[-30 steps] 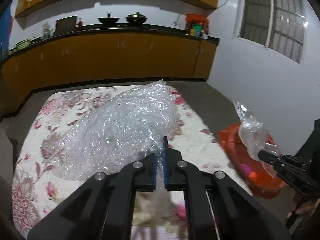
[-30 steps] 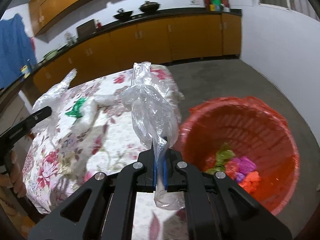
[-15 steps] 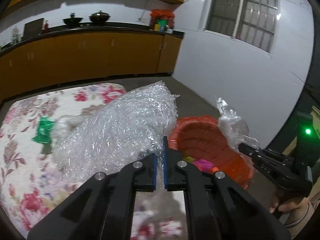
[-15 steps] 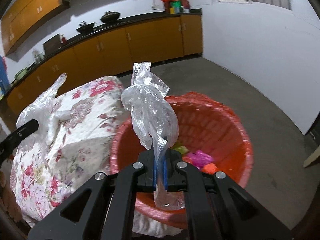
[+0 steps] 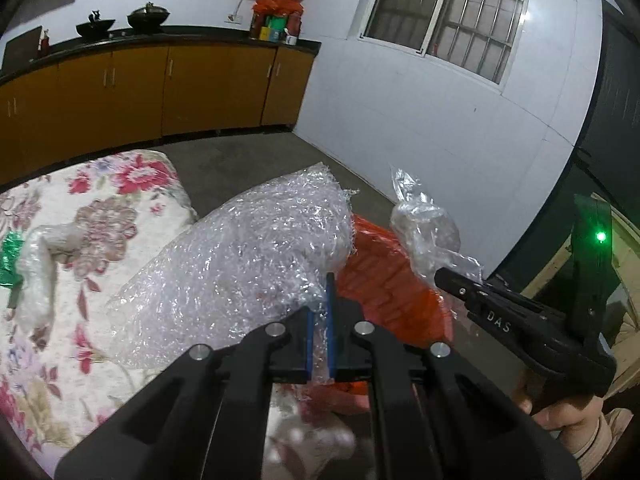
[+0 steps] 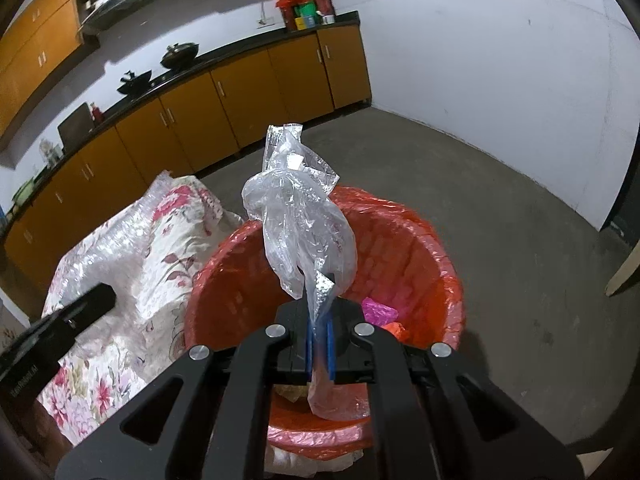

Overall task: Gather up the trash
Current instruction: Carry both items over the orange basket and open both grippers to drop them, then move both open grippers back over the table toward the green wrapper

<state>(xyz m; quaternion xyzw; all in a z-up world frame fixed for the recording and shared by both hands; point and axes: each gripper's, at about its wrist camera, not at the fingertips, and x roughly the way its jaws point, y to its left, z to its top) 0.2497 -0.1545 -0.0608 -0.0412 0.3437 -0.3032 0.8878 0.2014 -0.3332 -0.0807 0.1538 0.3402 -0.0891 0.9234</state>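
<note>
My left gripper [image 5: 319, 322] is shut on a big crumpled sheet of bubble wrap [image 5: 240, 264], which hangs over the table's right edge and hides part of the red bin [image 5: 384, 276]. My right gripper [image 6: 319, 330] is shut on a clear plastic bag [image 6: 298, 228], held above the open mouth of the red-lined bin [image 6: 400, 248]. In the left wrist view the right gripper [image 5: 440, 276] shows at the right with that clear bag [image 5: 424, 228]. The left gripper [image 6: 104, 296] pokes in at the left of the right wrist view. Coloured wrappers [image 6: 380, 314] lie in the bin.
A table with a floral cloth [image 5: 100, 216] stands left of the bin, with a green wrapper [image 5: 10, 252] and a white plastic piece [image 5: 36, 264] on it. Orange cabinets [image 6: 240, 96] line the far wall. Bare concrete floor [image 6: 500, 220] spreads right of the bin.
Both grippers have swung right from over the table toward the red bin, each keeping its load. The clear bag now hangs over the bin's mouth and the bubble wrap reaches its rim.
</note>
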